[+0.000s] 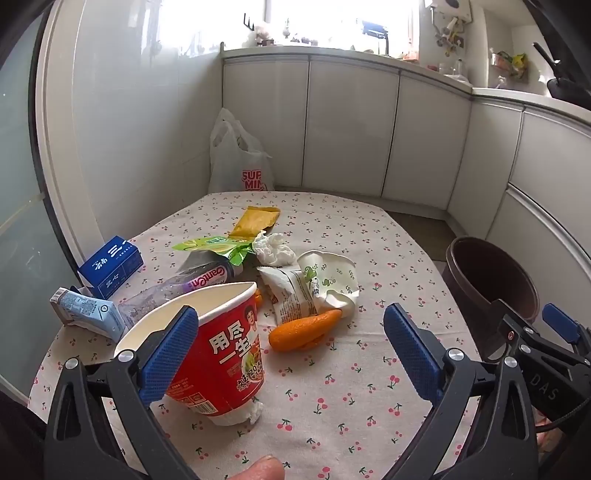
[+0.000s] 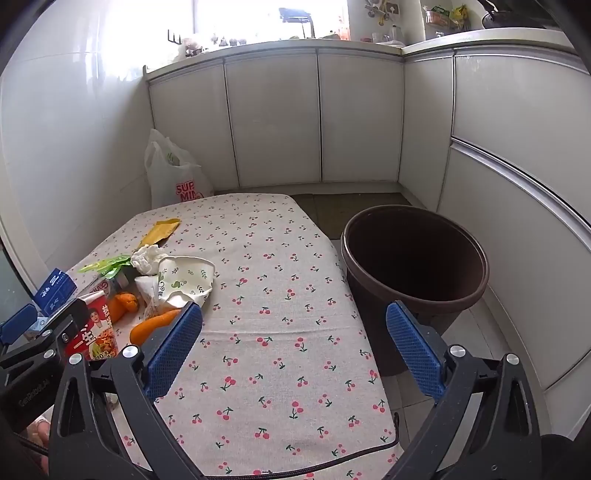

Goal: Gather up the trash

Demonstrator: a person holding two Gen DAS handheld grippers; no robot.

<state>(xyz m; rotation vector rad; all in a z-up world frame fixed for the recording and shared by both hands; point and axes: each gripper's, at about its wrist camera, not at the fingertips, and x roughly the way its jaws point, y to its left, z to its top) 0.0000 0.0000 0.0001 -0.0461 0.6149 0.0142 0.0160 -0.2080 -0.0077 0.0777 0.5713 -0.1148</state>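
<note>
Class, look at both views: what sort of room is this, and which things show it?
Most likely a home kitchen: white base cabinets under a countertop, a pan on it, and a cloth-covered table beside a brown bin.

**Backlit kitchen, strong fisheye bend**

Daylight floods from the window (image 1: 332,22) above the counter, blown out to white glare in both views. The table (image 2: 280,295) below it is evenly lit, with soft shadows. Cabinet lines bow near the dark frame corners.
</note>
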